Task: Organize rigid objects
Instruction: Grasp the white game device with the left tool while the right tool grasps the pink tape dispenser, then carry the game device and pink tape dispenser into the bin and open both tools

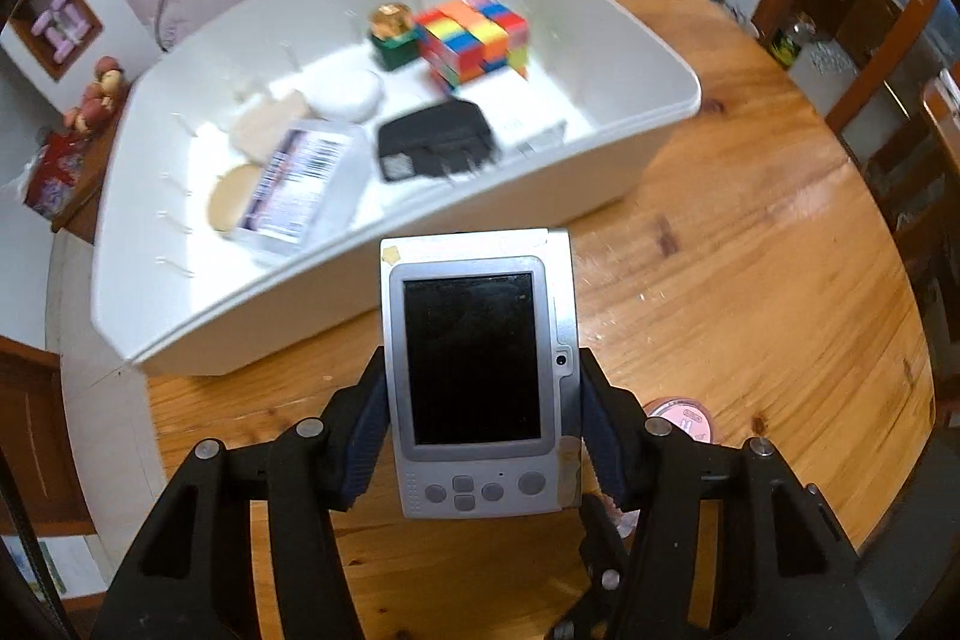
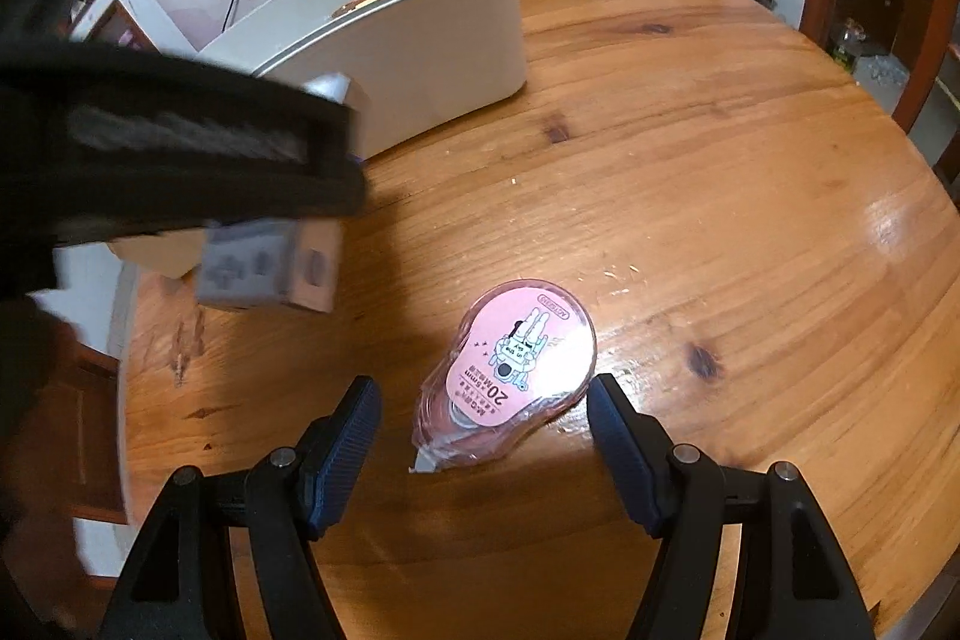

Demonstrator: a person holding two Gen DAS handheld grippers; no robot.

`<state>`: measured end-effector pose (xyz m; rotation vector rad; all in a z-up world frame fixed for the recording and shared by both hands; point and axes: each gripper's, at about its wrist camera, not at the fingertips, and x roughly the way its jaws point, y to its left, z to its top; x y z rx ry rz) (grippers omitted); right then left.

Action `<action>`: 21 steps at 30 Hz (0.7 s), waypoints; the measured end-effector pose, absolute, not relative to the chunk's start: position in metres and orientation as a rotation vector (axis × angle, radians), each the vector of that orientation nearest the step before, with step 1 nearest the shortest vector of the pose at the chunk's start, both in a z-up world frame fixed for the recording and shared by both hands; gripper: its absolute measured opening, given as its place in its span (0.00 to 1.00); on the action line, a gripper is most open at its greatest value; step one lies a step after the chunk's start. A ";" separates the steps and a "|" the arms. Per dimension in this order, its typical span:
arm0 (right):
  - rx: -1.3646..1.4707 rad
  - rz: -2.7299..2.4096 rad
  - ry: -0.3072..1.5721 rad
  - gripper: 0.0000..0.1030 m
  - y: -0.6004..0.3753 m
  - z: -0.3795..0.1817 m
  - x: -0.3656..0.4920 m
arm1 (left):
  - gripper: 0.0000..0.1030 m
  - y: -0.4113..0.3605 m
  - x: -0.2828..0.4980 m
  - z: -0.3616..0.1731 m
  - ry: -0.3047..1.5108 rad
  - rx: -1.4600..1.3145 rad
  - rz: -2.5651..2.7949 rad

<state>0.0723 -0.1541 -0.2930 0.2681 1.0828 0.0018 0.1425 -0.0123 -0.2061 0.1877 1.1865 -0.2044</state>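
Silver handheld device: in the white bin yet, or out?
Out. The left gripper holds the silver handheld device above the wooden table, short of the white bin.

Open top of white bin [image 1: 648, 124]: access from above is left free; the floor is largely taken up by a coloured cube block [image 1: 474, 37], a black charger [image 1: 435, 139], a white round box [image 1: 345, 94] and a labelled packet [image 1: 300, 190]. A bare patch of floor is seen at the near right corner, beside the charger

Wooden table [image 2: 720, 196]: broad bare surface is offered to the right of the bin and beyond the pink tape dispenser [image 2: 510, 370]

Obstruction: the space left of the dispenser is crossed by the left gripper [image 2: 180, 148] and its silver device [image 2: 264, 271]
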 end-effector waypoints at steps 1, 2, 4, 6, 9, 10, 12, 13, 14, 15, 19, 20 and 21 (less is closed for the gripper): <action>0.255 -0.003 1.081 0.70 -0.152 -0.293 0.074 | 0.59 -0.008 0.142 -0.203 1.174 0.185 -0.194; 0.241 -0.009 1.080 0.70 -0.149 -0.294 0.075 | 0.59 -0.010 0.146 -0.197 1.164 0.183 -0.186; 0.216 -0.025 1.083 0.70 -0.145 -0.295 0.078 | 0.59 -0.007 0.149 -0.192 1.146 0.175 -0.169; 0.187 -0.041 1.088 0.67 -0.139 -0.296 0.081 | 0.59 -0.014 0.154 -0.189 1.138 0.163 -0.155; 0.109 -0.076 1.088 0.54 -0.129 -0.298 0.087 | 0.59 -0.010 0.150 -0.181 1.121 0.148 -0.139; 0.086 -0.073 1.089 0.54 -0.125 -0.299 0.089 | 0.59 -0.009 0.147 -0.176 1.111 0.149 -0.133; 0.079 -0.071 1.095 0.53 -0.129 -0.297 0.090 | 0.59 -0.003 0.145 -0.171 1.098 0.148 -0.123; 0.083 -0.065 1.103 0.53 -0.130 -0.297 0.091 | 0.59 -0.001 0.142 -0.167 1.092 0.146 -0.121; 0.087 -0.060 1.109 0.53 -0.130 -0.297 0.091 | 0.59 0.002 0.141 -0.163 1.087 0.143 -0.119; 0.091 -0.055 1.114 0.53 -0.130 -0.296 0.091 | 0.59 0.005 0.140 -0.161 1.081 0.140 -0.117; 0.124 -0.031 1.104 0.53 -0.129 -0.282 0.082 | 0.59 0.012 0.133 -0.146 1.059 0.129 -0.110; 0.134 -0.024 1.093 0.53 -0.132 -0.274 0.079 | 0.59 0.013 0.132 -0.142 1.053 0.128 -0.108; 0.138 -0.019 1.085 0.53 -0.133 -0.269 0.078 | 0.59 0.015 0.132 -0.137 1.045 0.125 -0.105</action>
